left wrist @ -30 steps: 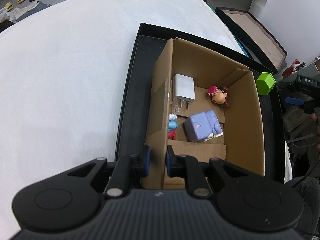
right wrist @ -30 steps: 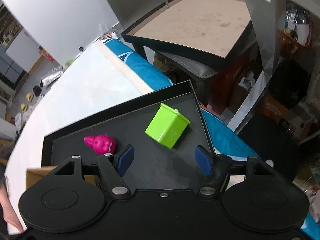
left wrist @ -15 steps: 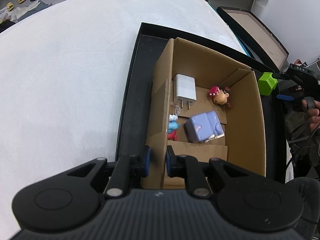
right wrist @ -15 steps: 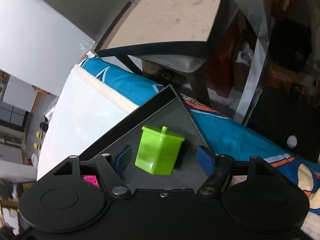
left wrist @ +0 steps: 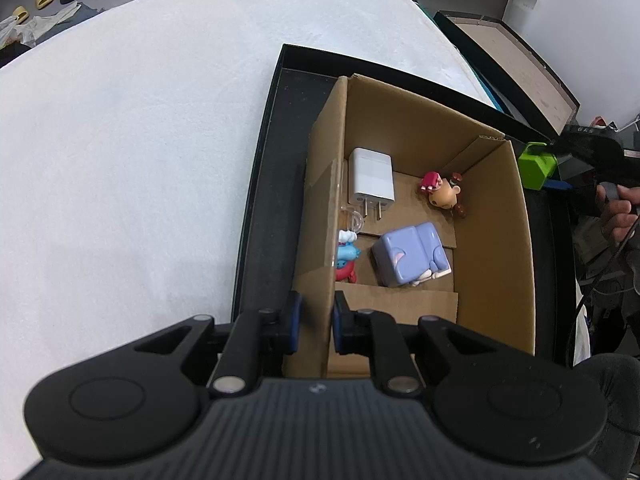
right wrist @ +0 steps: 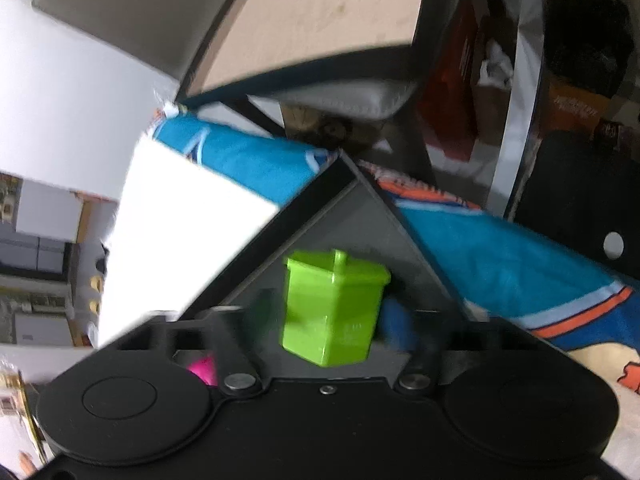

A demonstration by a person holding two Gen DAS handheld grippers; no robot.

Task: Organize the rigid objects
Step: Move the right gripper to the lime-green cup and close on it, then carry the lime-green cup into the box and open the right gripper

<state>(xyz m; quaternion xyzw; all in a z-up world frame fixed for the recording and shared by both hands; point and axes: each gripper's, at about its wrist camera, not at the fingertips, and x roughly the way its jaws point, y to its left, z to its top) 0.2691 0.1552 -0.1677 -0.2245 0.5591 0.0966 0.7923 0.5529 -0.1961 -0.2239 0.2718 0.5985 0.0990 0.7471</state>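
My left gripper (left wrist: pixel 314 328) is shut on the near left wall of an open cardboard box (left wrist: pixel 496 264) that stands in a black tray (left wrist: pixel 260 184). Inside the box lie a white charger (left wrist: pixel 370 178), a lilac block toy (left wrist: pixel 410 254), a small red-capped figure (left wrist: pixel 442 194) and a blue and red figure (left wrist: pixel 346 258). A green lidded cube (right wrist: pixel 334 308) stands in the tray's far corner between the fingers of my right gripper (right wrist: pixel 328 320), which close around it; the view is blurred. The cube also shows in the left wrist view (left wrist: pixel 536 170).
A pink toy (right wrist: pixel 202 368) lies in the tray beside my right gripper's left finger. The tray rests on a white cloth (left wrist: pixel 140 140). A blue patterned cover (right wrist: pixel 500 256) and a brown board (right wrist: pixel 320 20) lie beyond the tray's corner.
My right gripper has moved forward over the green cube and its fingers have narrowed around it. The left gripper and the box have stayed still.
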